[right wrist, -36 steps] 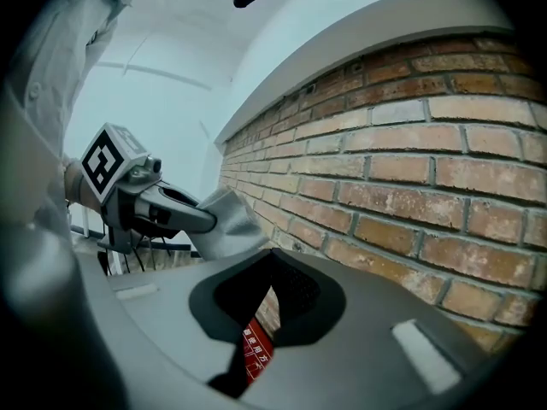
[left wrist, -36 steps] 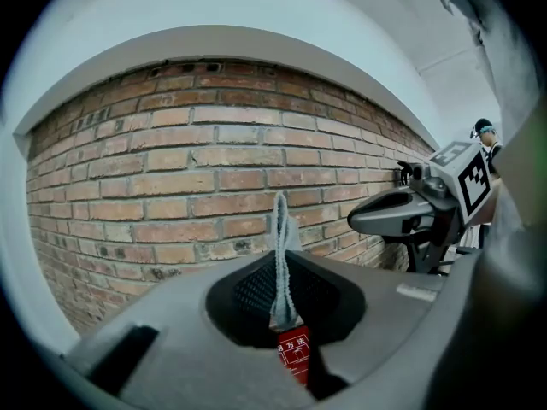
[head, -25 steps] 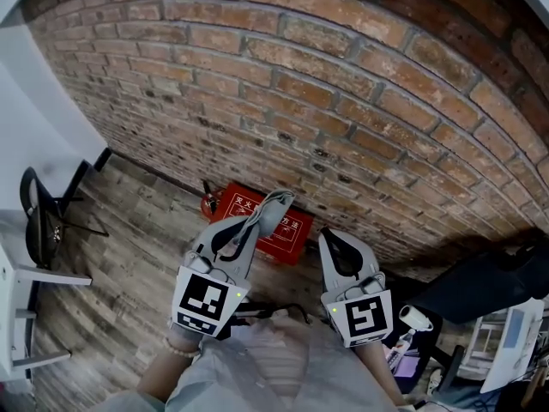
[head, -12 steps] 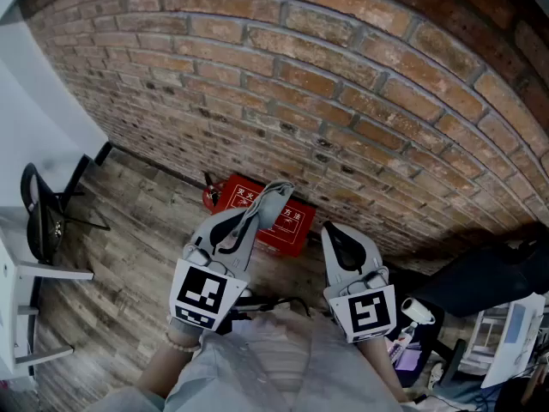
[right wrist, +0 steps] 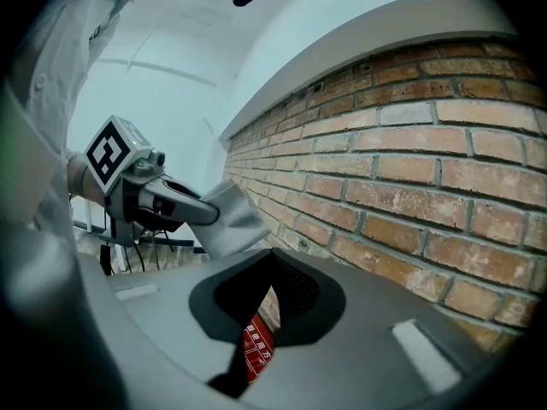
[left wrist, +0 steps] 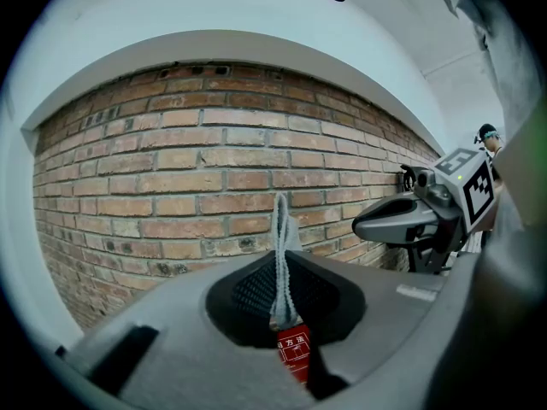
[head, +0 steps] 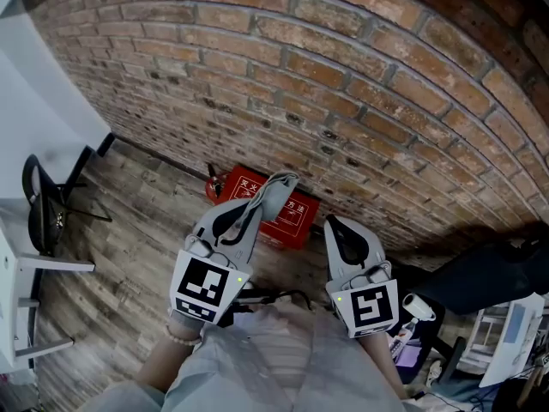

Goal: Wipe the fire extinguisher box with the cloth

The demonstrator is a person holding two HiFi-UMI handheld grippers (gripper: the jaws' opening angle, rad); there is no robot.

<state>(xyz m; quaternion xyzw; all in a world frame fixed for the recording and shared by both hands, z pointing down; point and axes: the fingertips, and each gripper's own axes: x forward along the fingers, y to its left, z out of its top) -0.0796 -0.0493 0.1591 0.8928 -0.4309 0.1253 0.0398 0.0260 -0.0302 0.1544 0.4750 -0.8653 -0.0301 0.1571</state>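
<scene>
Both grippers have barely shifted over the last second, hovering above the red fire extinguisher box (head: 296, 217), which sits on the wooden floor (head: 129, 230) against the brick wall (head: 343, 84). The left gripper (head: 262, 202) pinches a grey cloth (head: 276, 187), which stands up from its closed jaws. The right gripper (head: 334, 227) has its jaws pressed together on nothing. The cloth appears clear of the box, so wiping seems not yet begun; this looks like the approach. Next, the left gripper would need to lower and tip the cloth onto the box's top.
</scene>
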